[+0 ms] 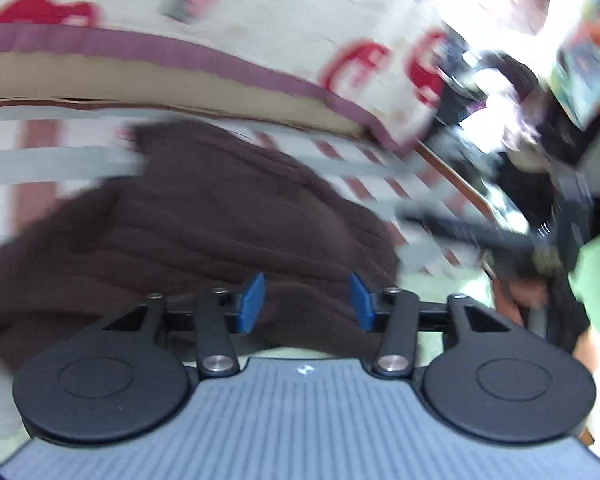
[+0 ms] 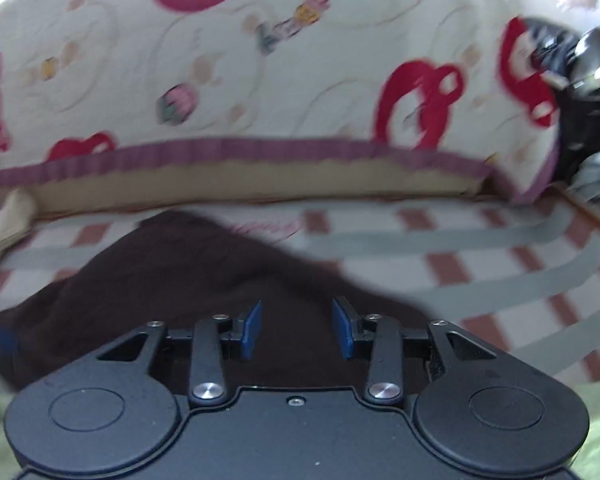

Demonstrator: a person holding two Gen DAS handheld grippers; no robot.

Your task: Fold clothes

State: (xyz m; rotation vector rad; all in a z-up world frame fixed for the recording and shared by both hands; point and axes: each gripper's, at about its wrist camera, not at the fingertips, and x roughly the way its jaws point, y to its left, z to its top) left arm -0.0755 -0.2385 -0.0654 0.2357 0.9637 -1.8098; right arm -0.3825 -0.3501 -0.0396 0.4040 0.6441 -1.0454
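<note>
You have no readable text here; the lettering printed on the quilt (image 2: 292,24) is too blurred.

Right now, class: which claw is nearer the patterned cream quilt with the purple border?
Hard to call: both open claws, left and right, hover over the dark brown knitted garment, with the quilt beyond.

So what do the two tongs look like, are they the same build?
Nearly. Both the left tongs and right tongs have blue flat pads on black linkage arms with silver pivot screws and two round black discs. The left body is ribbed grey with a small white mark; the right body is plain black.
</note>
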